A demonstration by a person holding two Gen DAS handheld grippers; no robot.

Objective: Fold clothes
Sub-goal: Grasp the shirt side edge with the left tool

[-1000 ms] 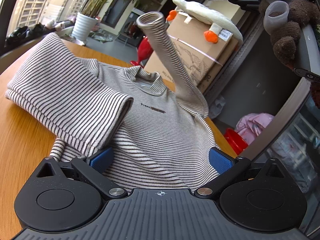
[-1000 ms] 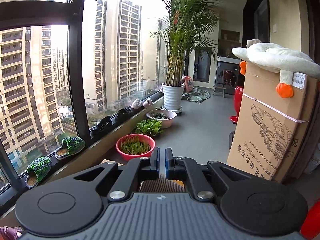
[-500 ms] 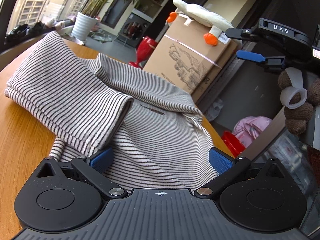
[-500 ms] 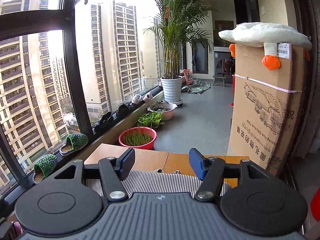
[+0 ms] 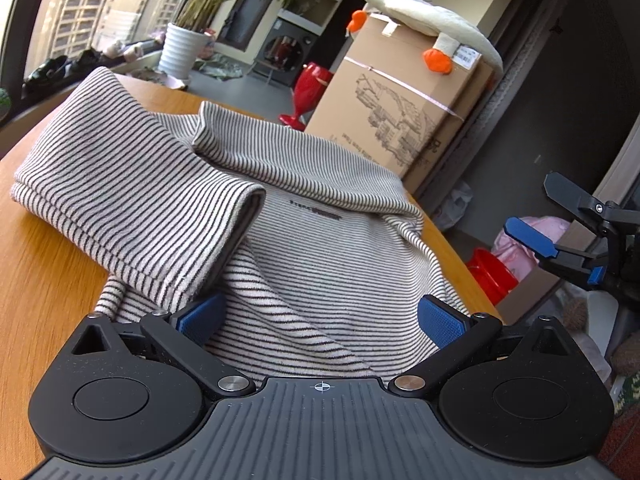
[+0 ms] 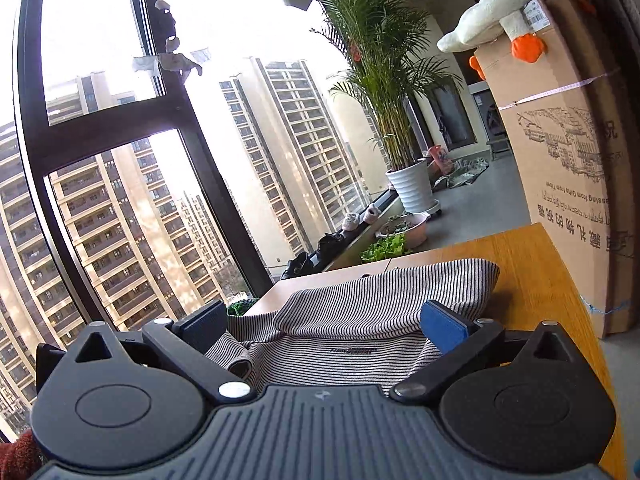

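- Where a second ago the right gripper (image 6: 324,326) was pinched shut on the right sleeve (image 5: 304,160) and held it up in the air, its jaws now stand spread wide with nothing between them, drawn back off the table's right edge.
- That sleeve has come down and lies slantwise across the chest of the striped shirt (image 5: 320,264), its cuff end touching the left sleeve (image 5: 132,200), which is already folded over the front.
- Meanwhile the left gripper (image 5: 320,320) has not stirred: its jaws are spread apart, low at the hem, with cloth bunched between the blue pads but nothing pinched.
- To my eye, both sleeves are now turned in, so the sleeve stage looks done; what remains is likely to bring the hem up toward the collar.
- For that, the loose hump of fabric near the hem may want smoothing first, or the fold could come out crooked.
- Beneath the shirt is a wooden table (image 5: 48,280), its grain bare to the left of the garment.
- Beyond it stand a cardboard box (image 5: 400,112) with a plush goose (image 5: 424,16) draped on top, a red stool (image 5: 308,88), a potted palm (image 6: 400,120) in a white ribbed pot, and tall windows looking onto apartment towers.
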